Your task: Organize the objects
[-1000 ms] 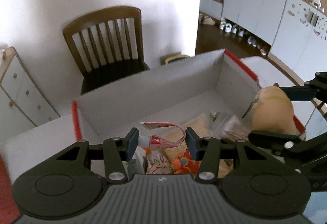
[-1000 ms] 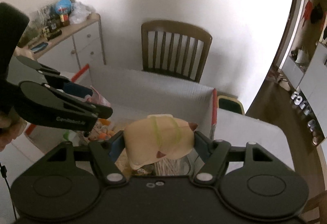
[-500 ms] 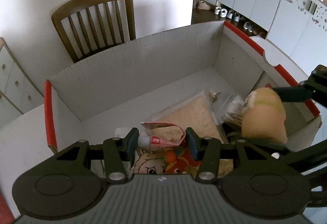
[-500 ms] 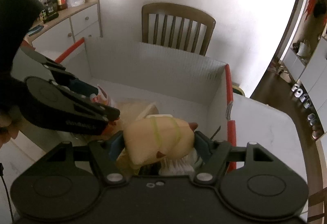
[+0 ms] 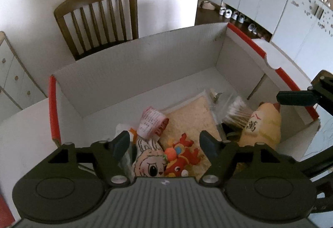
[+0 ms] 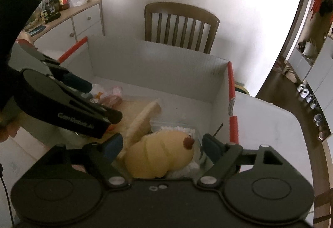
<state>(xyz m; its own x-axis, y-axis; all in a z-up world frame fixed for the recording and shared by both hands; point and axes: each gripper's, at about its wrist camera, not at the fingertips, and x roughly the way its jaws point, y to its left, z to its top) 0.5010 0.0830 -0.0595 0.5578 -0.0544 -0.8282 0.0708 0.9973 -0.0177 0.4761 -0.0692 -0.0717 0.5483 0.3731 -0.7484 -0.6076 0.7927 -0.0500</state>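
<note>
We see a matt white corrugated cardboard box [image 5: 145, 57] with glossy red edging. Inside lie a soft cloth plush [image 6: 160, 155], a crinkled clear plastic bag of swabs [image 5: 233, 111] and a printed pouch [image 5: 152, 124]. The chair [image 5: 100, 20] is varnished wood.

The far half of the white cardboard box [image 5: 133, 65] floor lies bare. Near, a crumpled pink tube [image 5: 151, 122], red dragon toy [image 5: 181, 155] and yellow plush [image 5: 261, 126] crowd it.

A white table [image 6: 266, 124] carries an open cardboard box [image 5: 145, 61], apparently nothing else.
</note>
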